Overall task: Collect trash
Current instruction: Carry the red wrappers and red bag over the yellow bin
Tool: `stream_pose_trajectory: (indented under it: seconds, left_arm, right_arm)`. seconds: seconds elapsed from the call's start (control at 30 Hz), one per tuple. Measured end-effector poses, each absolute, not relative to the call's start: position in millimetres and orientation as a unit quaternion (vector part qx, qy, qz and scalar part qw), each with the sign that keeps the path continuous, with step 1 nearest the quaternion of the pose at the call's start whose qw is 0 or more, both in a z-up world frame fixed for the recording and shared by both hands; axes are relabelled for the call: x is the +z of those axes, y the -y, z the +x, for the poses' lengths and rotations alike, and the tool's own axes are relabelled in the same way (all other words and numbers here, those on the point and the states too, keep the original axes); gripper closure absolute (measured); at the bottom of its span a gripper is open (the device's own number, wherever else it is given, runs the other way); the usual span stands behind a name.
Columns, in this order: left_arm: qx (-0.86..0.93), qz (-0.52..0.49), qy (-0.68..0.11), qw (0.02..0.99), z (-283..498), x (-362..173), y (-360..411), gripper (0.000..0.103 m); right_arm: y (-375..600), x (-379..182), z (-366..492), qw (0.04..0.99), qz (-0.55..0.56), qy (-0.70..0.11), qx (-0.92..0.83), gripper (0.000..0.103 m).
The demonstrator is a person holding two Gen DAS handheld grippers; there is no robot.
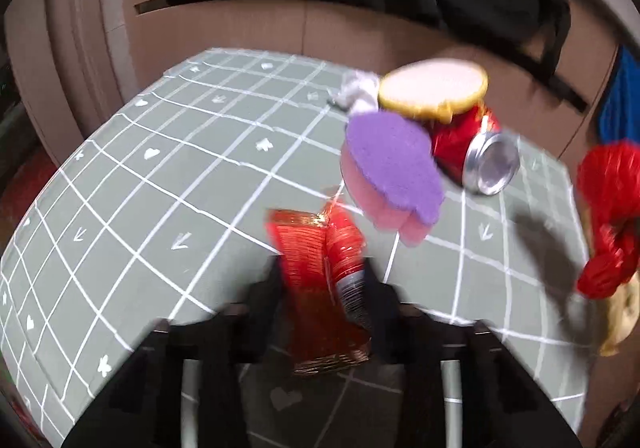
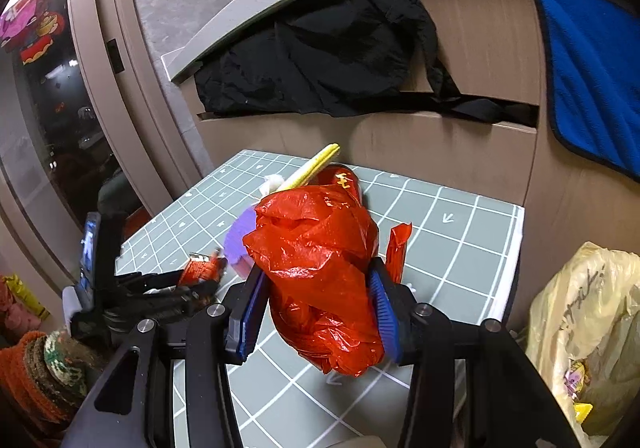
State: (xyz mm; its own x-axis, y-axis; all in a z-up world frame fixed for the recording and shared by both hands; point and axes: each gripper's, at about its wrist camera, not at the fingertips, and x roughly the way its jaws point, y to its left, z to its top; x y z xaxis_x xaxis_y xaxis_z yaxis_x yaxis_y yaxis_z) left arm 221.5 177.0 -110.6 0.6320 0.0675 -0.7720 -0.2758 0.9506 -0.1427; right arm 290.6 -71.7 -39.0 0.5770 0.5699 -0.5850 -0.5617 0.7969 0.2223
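Two tools: left tool (image 1: 322, 280) grips one wrapper (image 1: 320, 280), right tool (image 2: 316, 300) one bag (image 2: 320, 272).

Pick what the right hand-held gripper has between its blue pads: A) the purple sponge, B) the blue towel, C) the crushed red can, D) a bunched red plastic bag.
D: in the right wrist view the right hand-held gripper has its blue pads pressed against both sides of the bunched red plastic bag.

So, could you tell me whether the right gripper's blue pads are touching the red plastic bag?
Touching. The right wrist view shows the right gripper with both blue pads pressed against the sides of the red plastic bag.
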Motion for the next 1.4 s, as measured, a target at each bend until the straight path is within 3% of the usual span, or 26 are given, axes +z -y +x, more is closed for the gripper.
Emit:
stream_pose_trajectory:
  seconds: [0.17,0.43,0.77,1.07,1.4]
  left_arm:
    - [0.084,-0.124,-0.374,0.915,206.8,-75.7,-171.3,0.089]
    - [0.032,-0.091,-0.280,0.955,193.5,-2.7,-138.5,0.089]
    - [-0.089,-0.058,-0.179,0.978,218.5,70.2,-40.0,0.089]
    - [-0.194,-0.033,-0.175,0.965,251.2,77.8,72.0,0.089]
    - [-0.235,-0.020,-0.205,0.950,266.0,55.1,140.0,0.089]
  right_arm:
    - [84.9,-26.6,287.3,0.894,0.022,-0.316,0.317,0.058]
    - [103.4,8.8,278.1,0.914,0.022,-0.265,0.307,0.057]
    - [168.3,72.2,262.6,0.950,0.012,-0.193,0.246,0.057]
    - [257.6,96.9,248.4,0.977,0.000,-0.164,0.140,0.057]
    - [323.8,67.9,248.4,0.977,0.033,-0.194,0.083,0.057]
